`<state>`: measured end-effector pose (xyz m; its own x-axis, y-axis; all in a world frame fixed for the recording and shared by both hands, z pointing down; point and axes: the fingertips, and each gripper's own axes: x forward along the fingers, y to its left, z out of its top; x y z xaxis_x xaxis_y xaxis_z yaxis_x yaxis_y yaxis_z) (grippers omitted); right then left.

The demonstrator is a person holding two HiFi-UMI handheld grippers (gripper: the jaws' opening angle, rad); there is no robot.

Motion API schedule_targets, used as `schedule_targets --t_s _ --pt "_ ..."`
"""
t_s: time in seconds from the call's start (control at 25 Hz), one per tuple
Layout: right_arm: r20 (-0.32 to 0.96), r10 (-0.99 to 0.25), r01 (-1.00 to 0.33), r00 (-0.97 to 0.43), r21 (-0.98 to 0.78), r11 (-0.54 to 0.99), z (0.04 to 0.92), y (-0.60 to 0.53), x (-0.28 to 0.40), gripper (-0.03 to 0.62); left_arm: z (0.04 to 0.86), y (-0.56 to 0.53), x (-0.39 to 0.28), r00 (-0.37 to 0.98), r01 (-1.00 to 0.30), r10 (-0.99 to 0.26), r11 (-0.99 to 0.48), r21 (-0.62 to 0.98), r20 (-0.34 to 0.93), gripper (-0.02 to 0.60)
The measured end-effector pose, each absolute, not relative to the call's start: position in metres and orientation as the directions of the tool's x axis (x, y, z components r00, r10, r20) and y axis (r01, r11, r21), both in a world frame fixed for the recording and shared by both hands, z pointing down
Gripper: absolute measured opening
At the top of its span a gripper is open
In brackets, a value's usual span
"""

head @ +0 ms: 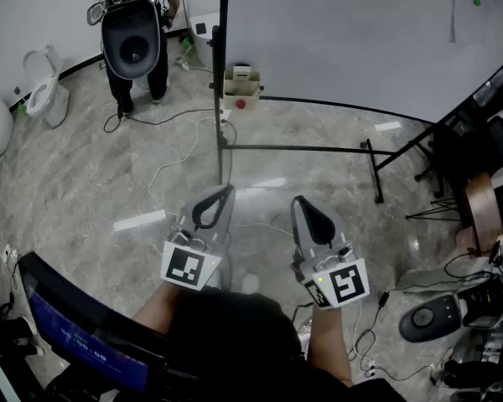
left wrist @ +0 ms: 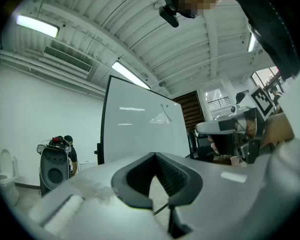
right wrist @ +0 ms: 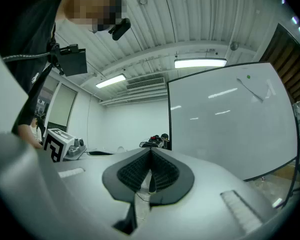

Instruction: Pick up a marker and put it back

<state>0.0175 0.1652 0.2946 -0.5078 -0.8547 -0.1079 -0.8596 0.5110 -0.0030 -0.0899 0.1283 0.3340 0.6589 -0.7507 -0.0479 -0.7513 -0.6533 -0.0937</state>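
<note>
Both grippers are held side by side in front of me, above the marble floor, pointing toward a large whiteboard point(head: 344, 32). My left gripper point(head: 226, 190) is shut with nothing between its jaws; its pads meet at the tip in the left gripper view point(left wrist: 154, 155). My right gripper point(head: 298, 199) is also shut and empty, seen with pads together in the right gripper view point(right wrist: 151, 150). No marker shows in any view. A small green dot point(head: 476, 2) sits on the whiteboard's upper right, next to a faint drawn line.
The whiteboard's black stand legs point(head: 302, 148) cross the floor ahead. A small box point(head: 241, 82) sits at its base. A person stands behind a black machine point(head: 134, 40) at the far left, near a toilet point(head: 46, 90). Cables, chairs and a round device point(head: 432, 318) lie to the right.
</note>
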Motion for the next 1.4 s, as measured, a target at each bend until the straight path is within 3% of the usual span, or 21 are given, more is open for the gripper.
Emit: schedule_targets --t_s 1.4 --pt "-0.118 -0.802 -0.804 -0.585 -0.048 0.593 0.311 0.163 0.064 0.009 0.346 0.137 -0.051 0.579 -0.813 -0.815 -0.573 -0.100 -0.038 0.003"
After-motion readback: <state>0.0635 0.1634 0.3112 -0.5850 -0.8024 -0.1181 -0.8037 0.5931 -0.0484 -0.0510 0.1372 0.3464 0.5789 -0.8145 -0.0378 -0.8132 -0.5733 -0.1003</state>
